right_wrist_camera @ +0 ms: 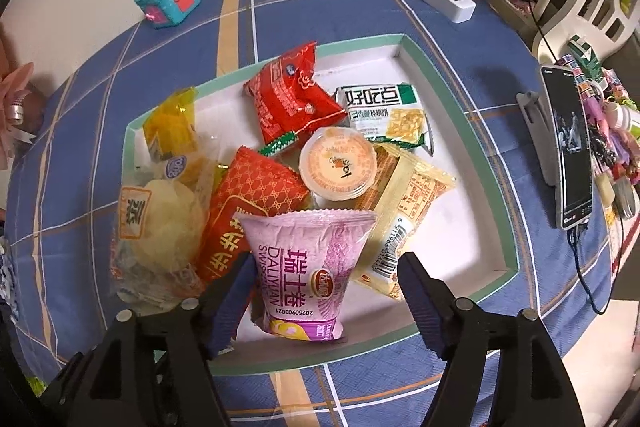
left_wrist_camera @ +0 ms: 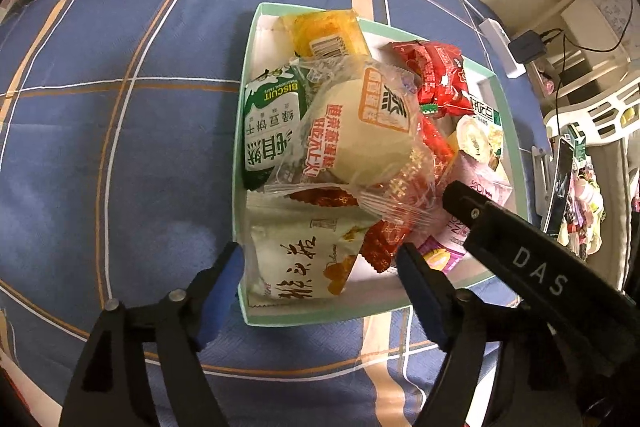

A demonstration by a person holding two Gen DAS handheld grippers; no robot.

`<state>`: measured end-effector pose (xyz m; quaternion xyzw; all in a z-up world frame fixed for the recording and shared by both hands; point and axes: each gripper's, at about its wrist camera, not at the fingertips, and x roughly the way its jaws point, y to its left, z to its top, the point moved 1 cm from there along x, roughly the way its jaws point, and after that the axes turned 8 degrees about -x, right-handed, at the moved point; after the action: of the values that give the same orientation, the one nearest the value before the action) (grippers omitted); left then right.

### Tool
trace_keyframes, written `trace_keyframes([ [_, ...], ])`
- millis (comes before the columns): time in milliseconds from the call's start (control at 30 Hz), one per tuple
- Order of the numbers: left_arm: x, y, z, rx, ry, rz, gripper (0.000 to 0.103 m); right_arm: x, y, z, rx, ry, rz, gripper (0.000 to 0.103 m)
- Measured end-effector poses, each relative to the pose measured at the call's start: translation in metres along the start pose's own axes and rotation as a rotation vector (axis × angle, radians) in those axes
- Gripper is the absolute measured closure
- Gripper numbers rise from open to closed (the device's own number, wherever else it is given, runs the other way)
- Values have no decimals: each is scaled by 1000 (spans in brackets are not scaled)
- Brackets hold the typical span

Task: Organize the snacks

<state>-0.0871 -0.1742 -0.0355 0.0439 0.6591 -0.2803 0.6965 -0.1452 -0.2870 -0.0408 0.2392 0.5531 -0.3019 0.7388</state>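
**Both grippers spread wide over a box full of snacks**

Fingers of the left gripper (left_wrist_camera: 320, 267) stand well apart, nothing pressed between their blue pads: one hangs just outside the near wall of the mint-green box (left_wrist_camera: 516, 147), the other over the snacks inside. Between them lies a white pastry packet (left_wrist_camera: 296, 259) with black brush lettering, untouched. The right gripper (right_wrist_camera: 326, 281) is likewise released; the pink Swiss roll packet (right_wrist_camera: 308, 267) sits between its fingers without either pad pressing it, though the left pad is right at its edge.

The box is shallow, rectangular cardboard with a white floor, resting on a blue checked cloth (left_wrist_camera: 120, 147) with tan and white stripes. Inside it, the Swiss roll packet is crinkly foil, flared at its serrated far end and narrower toward the near wall, its long axis running from near wall to far wall. Beside it toward the left wall lies a clear, glossy wrapper holding a round pale steamed cake (left_wrist_camera: 360, 131), half over a red patterned packet (right_wrist_camera: 248, 211). Behind the Swiss roll sits a round jelly cup (right_wrist_camera: 338, 167) with a peel lid, upright. Past that, a red foil packet (right_wrist_camera: 292, 95) leans toward the far wall, with a green-and-white cracker packet (right_wrist_camera: 384, 115) beside it. A green biscuit packet (left_wrist_camera: 272, 127) lies against the left wall, a yellow packet (left_wrist_camera: 328, 35) in the far-left corner.
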Motion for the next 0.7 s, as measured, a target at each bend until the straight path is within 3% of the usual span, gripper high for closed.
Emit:
trace_keyframes([
  [300,-15,19,7,-47,-50,19,15,-17,-11,3,35,-47,3,26],
  [700,-45,55,22,-151,-190,95,15,-23,-7,2,24,-56,0,26],
])
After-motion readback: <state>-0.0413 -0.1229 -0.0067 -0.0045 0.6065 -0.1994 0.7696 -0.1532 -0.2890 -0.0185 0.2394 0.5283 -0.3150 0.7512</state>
